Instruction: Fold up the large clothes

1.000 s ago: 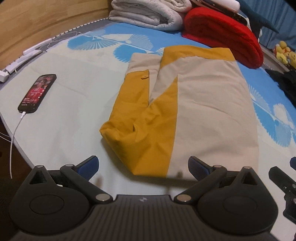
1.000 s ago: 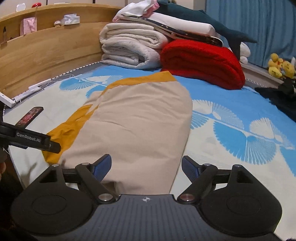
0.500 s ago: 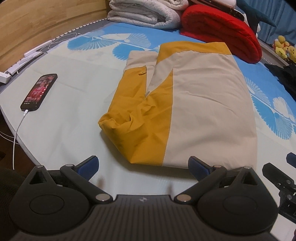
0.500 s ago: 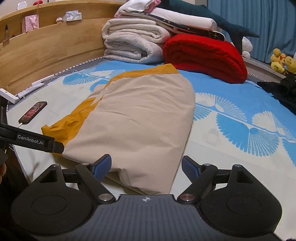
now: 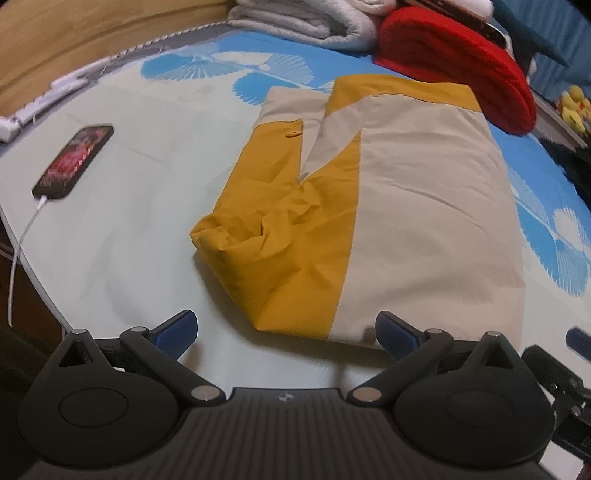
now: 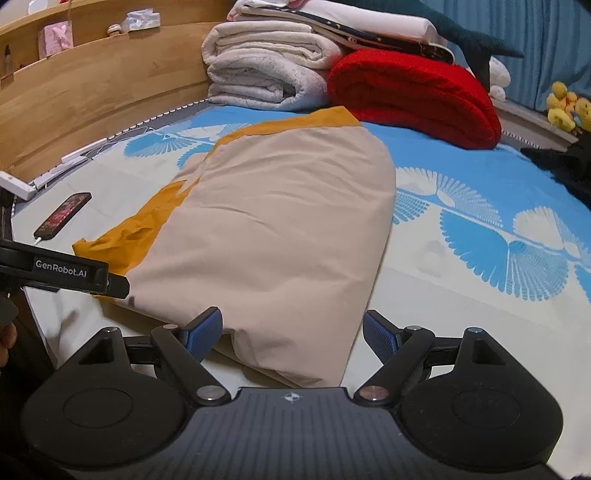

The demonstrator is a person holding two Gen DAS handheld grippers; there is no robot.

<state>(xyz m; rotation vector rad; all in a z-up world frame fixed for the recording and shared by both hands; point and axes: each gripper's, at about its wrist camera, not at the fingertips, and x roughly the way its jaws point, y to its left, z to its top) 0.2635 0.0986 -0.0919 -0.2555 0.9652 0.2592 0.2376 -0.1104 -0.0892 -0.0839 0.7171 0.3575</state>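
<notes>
Grippers tilted down over garment (image 5: 388, 206) | left gripper (image 5: 286, 330) spread, empty | right gripper (image 6: 291, 332) spread, empty

The phone (image 5: 72, 162) is blurred in the left wrist view, its screen unreadable, and its cable (image 5: 16, 258) runs off past the bed's edge. The garment's (image 6: 280, 236) near hem is hidden behind the right gripper (image 6: 291, 332) body. The towels (image 5: 306, 22) and red blanket (image 5: 458, 62) are cut by the top edge. In the left wrist view only a corner of the right gripper shows at the right edge. Shelf items (image 6: 55, 33) are too small to identify, as are the yellow toys (image 6: 565, 107). A dark heap (image 6: 561, 166) at the right edge is unclear.
</notes>
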